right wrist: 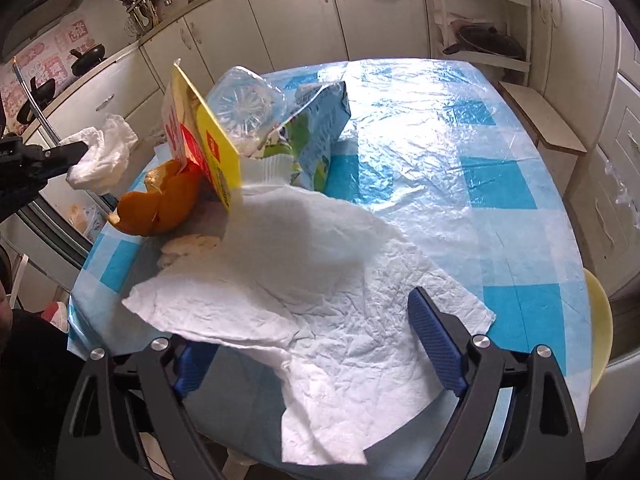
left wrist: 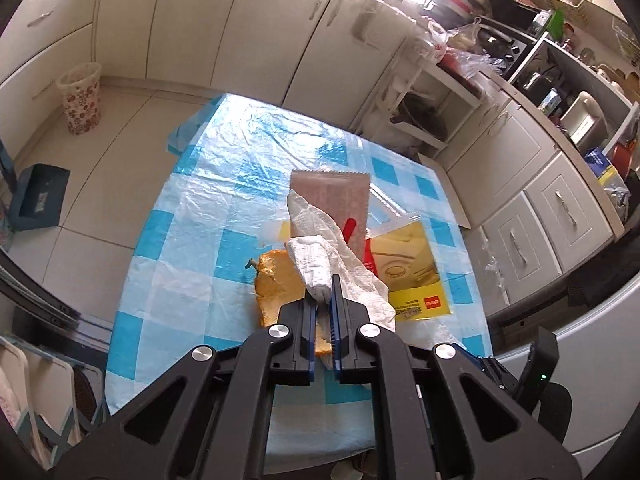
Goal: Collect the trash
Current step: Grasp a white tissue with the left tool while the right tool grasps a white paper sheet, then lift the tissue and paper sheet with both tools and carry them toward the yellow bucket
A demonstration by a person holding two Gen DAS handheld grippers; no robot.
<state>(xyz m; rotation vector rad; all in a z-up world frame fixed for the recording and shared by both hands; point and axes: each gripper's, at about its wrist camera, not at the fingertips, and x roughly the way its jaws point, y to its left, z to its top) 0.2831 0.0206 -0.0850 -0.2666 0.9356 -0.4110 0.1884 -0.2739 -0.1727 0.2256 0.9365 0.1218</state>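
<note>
Left wrist view: left gripper (left wrist: 324,300) clamped on white tissue (left wrist: 312,264), yellow packet (left wrist: 412,264) lettering illegible; right gripper (right wrist: 316,344) apart.

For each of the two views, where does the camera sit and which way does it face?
Left wrist: sits behind the left tongs, looking down over the checked table toward cabinets; its tongs pinch a crumpled tissue.
Right wrist: sits behind the right tongs, open, looking down across the table at a flat paper towel; the left tongs show at the left edge.
Shared: orange peel, yellow package, tissue, table.
</note>
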